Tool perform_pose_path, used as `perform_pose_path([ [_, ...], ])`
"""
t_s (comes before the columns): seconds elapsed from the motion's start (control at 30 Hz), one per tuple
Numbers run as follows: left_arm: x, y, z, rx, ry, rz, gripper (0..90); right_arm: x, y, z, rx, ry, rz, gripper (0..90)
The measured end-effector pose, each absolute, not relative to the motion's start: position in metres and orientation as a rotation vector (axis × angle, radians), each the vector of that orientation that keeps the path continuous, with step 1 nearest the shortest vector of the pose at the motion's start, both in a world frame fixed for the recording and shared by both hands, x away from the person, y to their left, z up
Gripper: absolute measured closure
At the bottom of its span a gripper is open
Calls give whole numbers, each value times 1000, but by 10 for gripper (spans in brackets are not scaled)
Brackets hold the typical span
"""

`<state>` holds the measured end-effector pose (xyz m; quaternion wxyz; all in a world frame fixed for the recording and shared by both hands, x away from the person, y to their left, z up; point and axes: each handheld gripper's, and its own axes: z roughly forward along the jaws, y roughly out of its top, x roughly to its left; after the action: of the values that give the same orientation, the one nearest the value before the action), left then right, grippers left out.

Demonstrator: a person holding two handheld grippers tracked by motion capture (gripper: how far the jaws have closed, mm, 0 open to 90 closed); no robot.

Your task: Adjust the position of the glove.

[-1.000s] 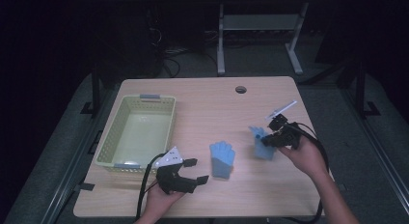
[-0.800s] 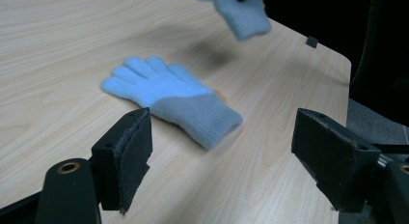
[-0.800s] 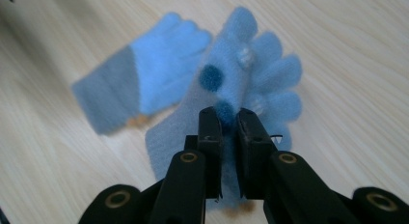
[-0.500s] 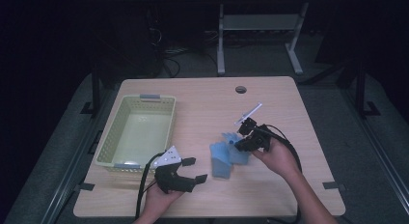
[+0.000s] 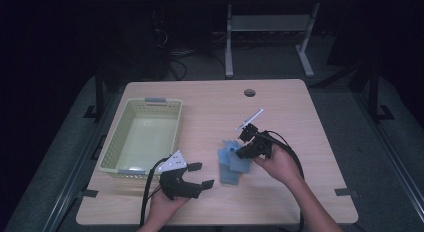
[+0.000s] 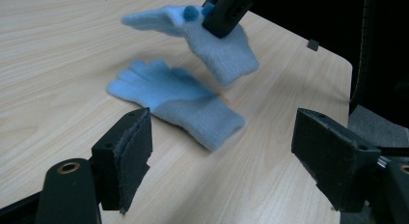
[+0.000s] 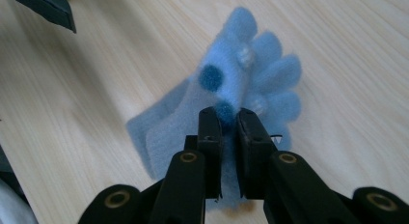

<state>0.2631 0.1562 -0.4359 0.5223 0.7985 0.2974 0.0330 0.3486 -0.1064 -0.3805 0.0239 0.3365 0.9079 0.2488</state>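
Hovering just above the flat glove [image 6: 176,105], the right gripper [image 7: 227,119] pinches the lifted glove [image 7: 241,84]; left gripper [image 5: 199,174] gapes, idle nearby.

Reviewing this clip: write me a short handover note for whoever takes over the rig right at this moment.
Right gripper: shut on the lifted glove, holding it just above the flat glove.
Left gripper: open, holding nothing, near the table's front edge by the basket.
Done: one glove picked up and brought over its mate.
Left: probably setting it down on the flat glove; whether the pair then goes into the basket, which has no glove in it, I can't tell.
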Motion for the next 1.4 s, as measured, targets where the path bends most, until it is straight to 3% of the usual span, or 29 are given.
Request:
perform_pose_path([
  [1.4,262,160,-433,1896,723,109,222,343,-78,-410,1111,2852,744,773],
])
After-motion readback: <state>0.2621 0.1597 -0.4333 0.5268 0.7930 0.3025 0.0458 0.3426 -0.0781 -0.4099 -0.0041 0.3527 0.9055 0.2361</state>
